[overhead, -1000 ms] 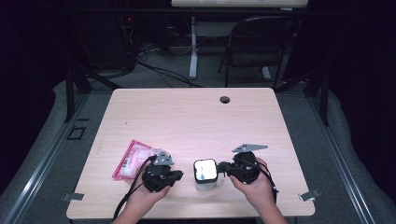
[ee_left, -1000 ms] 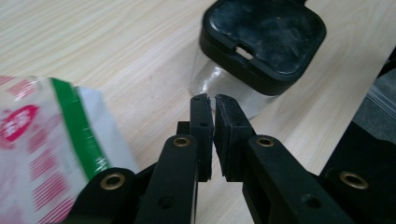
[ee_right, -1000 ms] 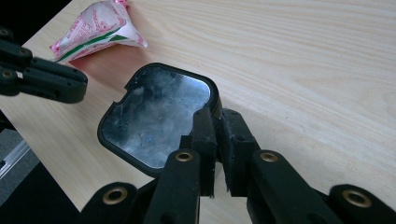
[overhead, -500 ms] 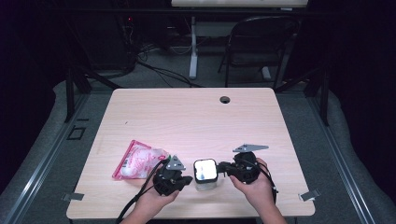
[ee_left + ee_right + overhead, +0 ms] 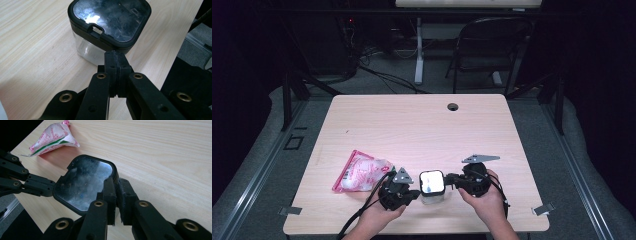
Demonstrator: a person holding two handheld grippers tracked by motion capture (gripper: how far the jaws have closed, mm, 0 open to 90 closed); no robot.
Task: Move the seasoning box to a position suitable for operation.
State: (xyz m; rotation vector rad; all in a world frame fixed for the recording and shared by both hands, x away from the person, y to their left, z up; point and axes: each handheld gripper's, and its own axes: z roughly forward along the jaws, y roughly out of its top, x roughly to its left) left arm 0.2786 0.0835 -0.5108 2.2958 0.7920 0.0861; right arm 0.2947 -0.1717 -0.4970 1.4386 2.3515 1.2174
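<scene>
A small clear container [image 5: 432, 186] with a black-rimmed lid [image 5: 110, 20] stands near the table's front edge, between both hands. My left gripper [image 5: 414, 193] is shut, jaws pressed together with nothing between them. Its tip [image 5: 117, 56] rests against the near edge of the lid. In the right gripper view it comes in from the left and touches the lid [image 5: 83, 183]. My right gripper [image 5: 450, 179] comes from the other side. Its jaws [image 5: 116, 182] are pinched on the lid's rim, one pad over the lid and one outside it.
A pink and white pouch [image 5: 359, 171] lies on the wooden table [image 5: 412, 125] just left of my left hand, and shows again as a pouch [image 5: 52, 137] in the right gripper view. A cable hole [image 5: 453, 106] sits at the far edge. A folding chair [image 5: 492, 45] stands beyond the table.
My left gripper has moved right from beside the pouch up to the container, its jaws now fully together. The right gripper and container have not moved.
</scene>
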